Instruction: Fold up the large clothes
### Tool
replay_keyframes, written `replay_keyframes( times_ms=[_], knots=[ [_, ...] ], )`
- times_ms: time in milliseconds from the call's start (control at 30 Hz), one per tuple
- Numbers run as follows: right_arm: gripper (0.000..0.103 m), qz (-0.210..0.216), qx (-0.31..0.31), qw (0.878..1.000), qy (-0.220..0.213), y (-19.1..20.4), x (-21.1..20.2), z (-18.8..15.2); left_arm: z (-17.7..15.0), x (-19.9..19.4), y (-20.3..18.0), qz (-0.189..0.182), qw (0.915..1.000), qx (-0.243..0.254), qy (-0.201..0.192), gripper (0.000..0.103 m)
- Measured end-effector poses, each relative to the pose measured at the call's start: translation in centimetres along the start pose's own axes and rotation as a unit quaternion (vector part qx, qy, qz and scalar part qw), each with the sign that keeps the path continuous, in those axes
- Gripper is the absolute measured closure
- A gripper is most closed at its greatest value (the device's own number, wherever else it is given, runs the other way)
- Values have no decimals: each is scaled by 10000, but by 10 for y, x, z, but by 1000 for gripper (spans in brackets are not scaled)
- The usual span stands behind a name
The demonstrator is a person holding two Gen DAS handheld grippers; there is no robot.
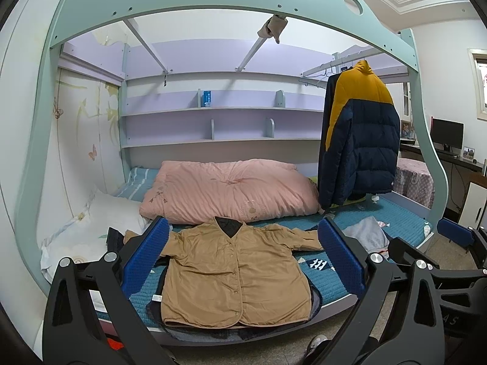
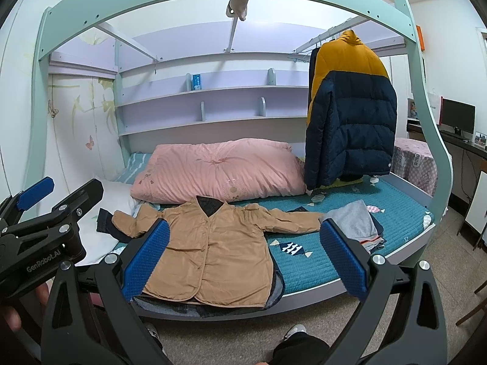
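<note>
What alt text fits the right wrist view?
A tan jacket lies flat, buttoned, on a teal bed, framed by the open right claw. Behind it lie a pink quilt and a hanging puffer coat.

Near edge of bed (image 1: 395,228): we see the jacket (image 1: 234,270) lying flat on the mattress.
Behind it: the quilt (image 1: 228,191).
Left: a pillow (image 1: 100,213).
Right: a folded garment (image 1: 365,231); above and behind it, a puffer coat (image 1: 362,140) hangs.
Back wall: shelves (image 1: 213,112).
</note>
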State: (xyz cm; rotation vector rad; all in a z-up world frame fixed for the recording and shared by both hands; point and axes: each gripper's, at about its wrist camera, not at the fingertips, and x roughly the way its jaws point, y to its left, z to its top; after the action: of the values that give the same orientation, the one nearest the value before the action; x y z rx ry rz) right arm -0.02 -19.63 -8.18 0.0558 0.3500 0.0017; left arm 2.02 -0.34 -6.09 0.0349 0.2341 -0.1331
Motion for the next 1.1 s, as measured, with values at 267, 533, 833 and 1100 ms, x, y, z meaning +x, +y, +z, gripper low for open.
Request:
replay_keyframes(
  times_ms=[267,533,833,1100],
  knots=[
    [8,16,22,10000,20,-3,0,-3,0,0,1,2,10000,1,-13,5],
    [8,21,28,10000,24,-2,0,-3,0,0,2,0,10000,1,-17,5],
    [8,17,32,10000,28,-2,0,-2,0,0,2,-1,10000,8,-20,5],
    [8,27,35,10000,27,-2,-1,-3,-1,0,2,-6,10000,7,-27,5]
  ],
)
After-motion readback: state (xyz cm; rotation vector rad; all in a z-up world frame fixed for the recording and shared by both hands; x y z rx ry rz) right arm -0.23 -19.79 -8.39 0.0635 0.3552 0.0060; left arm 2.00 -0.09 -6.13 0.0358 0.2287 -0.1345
